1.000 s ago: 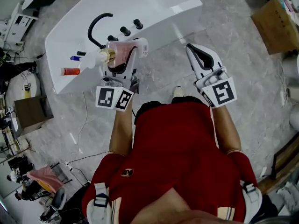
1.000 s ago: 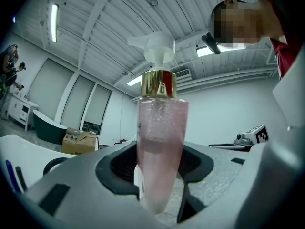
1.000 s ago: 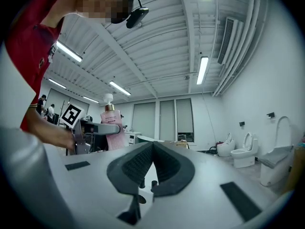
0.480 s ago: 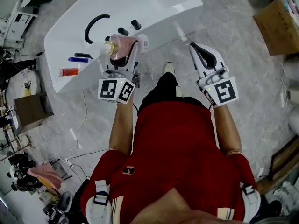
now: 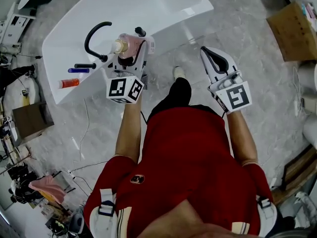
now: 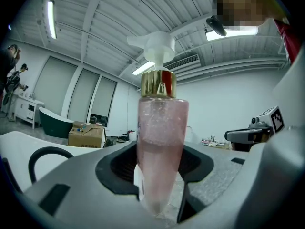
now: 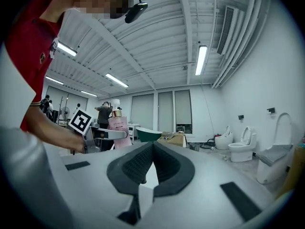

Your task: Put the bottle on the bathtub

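One pink pump bottle (image 5: 127, 44) with a gold collar and white pump stands upright, grasped low on its body between the jaws of the left gripper (image 5: 132, 52). The left gripper view shows translucent pink contents in it, and both pads press its sides. In the head view it sits at 11 o'clock from centre, over the near ledge of the single white bathtub (image 5: 168, 6). No view shows whether its base touches the ledge.

The right gripper (image 5: 207, 53) is clenched on nothing, its pads meeting at the tips, well apart at 3 o'clock from the bottle, over the floor.

On the ledge, one black curved faucet (image 5: 90, 37) arches at 9 o'clock from the bottle, and one black knob (image 5: 140, 31) shows just at 1 o'clock. Three small items lie in a row at 8 o'clock: a black one (image 5: 85, 65), a blue one (image 5: 78, 70) and a red tube (image 5: 69, 83).

The tub's near edge runs from 8 o'clock up to 1 o'clock, just beyond the gripper's marker cube. Open grey marble floor (image 5: 247, 38) spreads to the right, with one cardboard box (image 5: 292, 29) at 2 o'clock.
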The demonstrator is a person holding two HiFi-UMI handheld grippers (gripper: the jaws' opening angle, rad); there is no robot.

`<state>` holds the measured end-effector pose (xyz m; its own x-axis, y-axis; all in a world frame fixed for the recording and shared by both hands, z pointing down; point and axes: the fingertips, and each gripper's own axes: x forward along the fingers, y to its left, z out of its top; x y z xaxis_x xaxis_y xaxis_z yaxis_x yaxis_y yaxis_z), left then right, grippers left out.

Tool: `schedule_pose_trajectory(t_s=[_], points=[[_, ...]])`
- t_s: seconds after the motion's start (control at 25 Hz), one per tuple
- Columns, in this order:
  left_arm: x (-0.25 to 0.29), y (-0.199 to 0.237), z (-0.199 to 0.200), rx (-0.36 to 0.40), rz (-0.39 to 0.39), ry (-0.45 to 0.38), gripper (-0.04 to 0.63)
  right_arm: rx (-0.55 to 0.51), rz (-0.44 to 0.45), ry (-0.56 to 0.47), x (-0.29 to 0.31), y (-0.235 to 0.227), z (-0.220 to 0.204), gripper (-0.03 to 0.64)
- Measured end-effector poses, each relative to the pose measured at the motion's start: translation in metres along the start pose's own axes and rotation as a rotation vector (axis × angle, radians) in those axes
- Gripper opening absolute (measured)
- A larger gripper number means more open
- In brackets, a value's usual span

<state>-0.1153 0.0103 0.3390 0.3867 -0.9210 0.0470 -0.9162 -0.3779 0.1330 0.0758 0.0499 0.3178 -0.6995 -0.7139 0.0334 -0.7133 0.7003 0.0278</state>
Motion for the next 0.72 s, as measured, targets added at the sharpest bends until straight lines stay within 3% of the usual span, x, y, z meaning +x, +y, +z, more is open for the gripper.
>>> schedule_pose_trajectory(t_s=[0.72], points=[[0.123, 0.085, -0.071, -0.005, 0.074, 0.122, 0.230, -0.011, 0.088, 0.128, 0.142, -0.071, -0.033, -0.002]])
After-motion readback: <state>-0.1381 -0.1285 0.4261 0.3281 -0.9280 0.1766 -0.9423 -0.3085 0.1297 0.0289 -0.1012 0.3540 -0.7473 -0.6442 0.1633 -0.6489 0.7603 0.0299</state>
